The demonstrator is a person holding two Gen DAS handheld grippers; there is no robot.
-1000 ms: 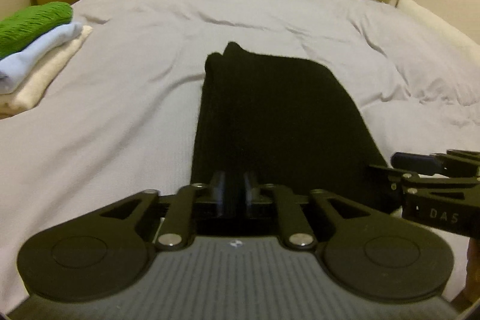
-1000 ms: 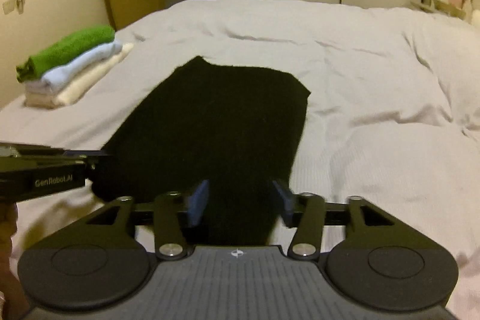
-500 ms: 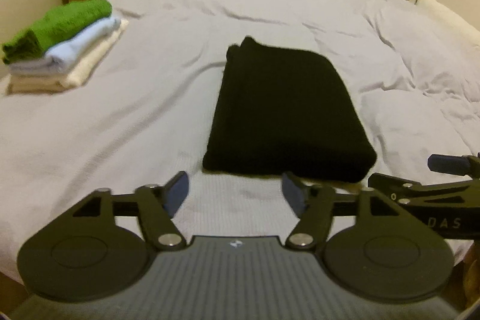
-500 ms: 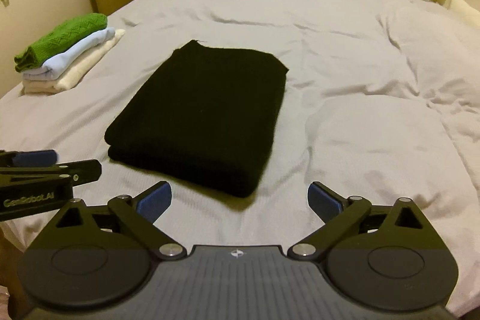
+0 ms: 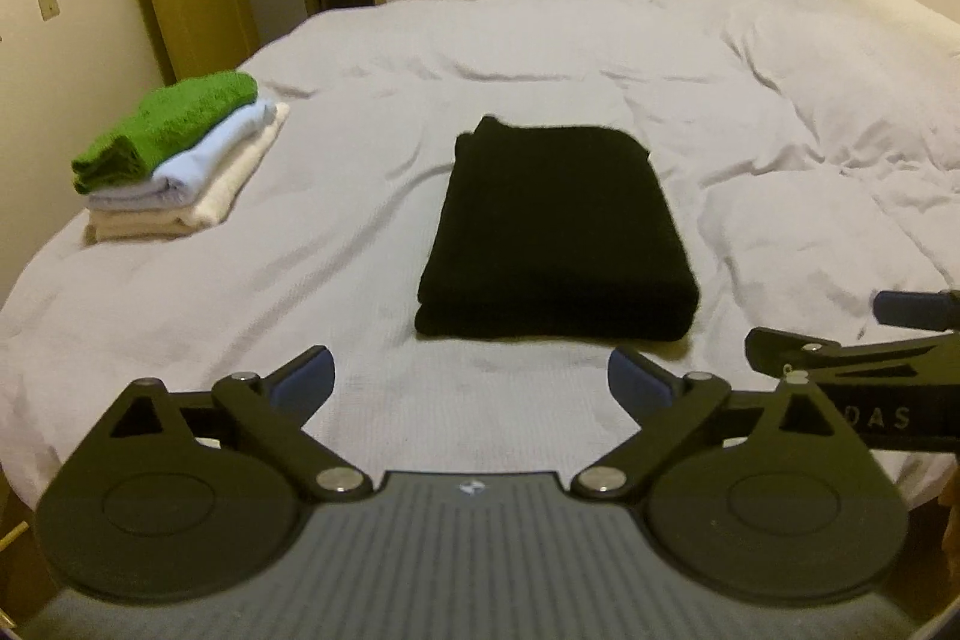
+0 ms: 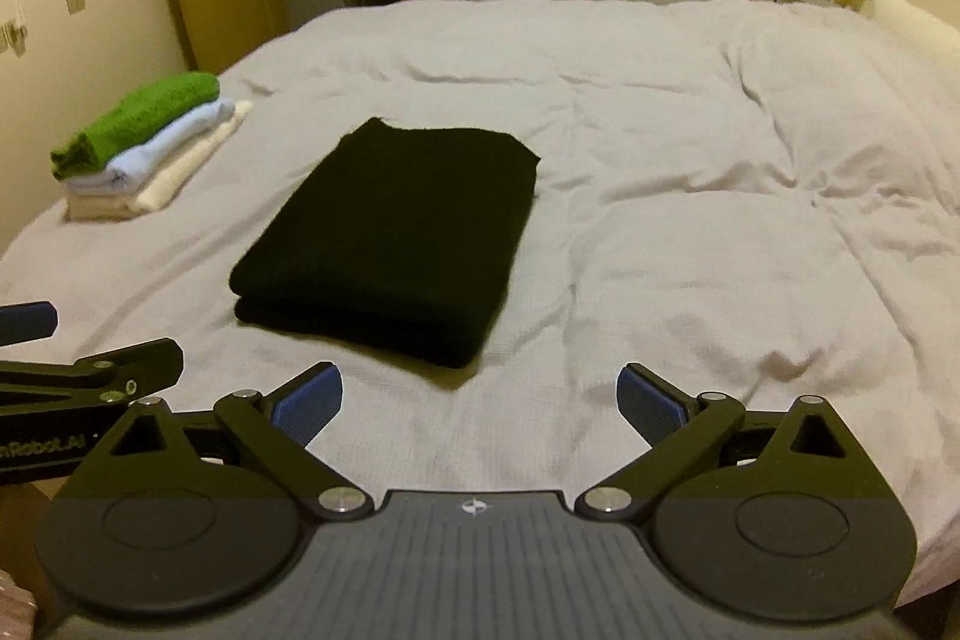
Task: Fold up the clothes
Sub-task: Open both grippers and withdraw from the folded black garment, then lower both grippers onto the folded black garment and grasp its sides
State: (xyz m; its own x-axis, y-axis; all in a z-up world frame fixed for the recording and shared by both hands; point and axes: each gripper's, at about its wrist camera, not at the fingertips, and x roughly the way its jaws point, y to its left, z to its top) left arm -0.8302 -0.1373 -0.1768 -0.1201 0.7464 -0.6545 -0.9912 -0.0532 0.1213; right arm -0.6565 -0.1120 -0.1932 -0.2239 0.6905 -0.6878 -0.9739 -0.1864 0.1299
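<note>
No box or basket shows in either view; the bed (image 5: 336, 280) with its pale grey cover carries everything. At its left side lies a stack of folded clothes (image 5: 174, 163): a green piece (image 5: 165, 127) on top, a light blue piece (image 5: 210, 151) under it, and a cream piece (image 5: 180, 214) at the bottom.

The black garment (image 5: 555, 232) lies near the middle of the bed, well apart from the stack. It is folded into a neat thick rectangle, with layers visible along its near edge. The far left corner sticks out a little. In the right wrist view the same garment (image 6: 396, 235) sits left of centre, with the stack (image 6: 144, 142) further to the left.

The left tongs (image 5: 471, 382) are held low over the near edge of the bed, with the blue pads spread wide and nothing between them. The near edge of the garment is just in front of them, not touching. The right tongs (image 6: 480, 400) are beside them at a similar height, also wide open and empty, pointing across the bed. Each tool shows at the edge of the other view.
</note>
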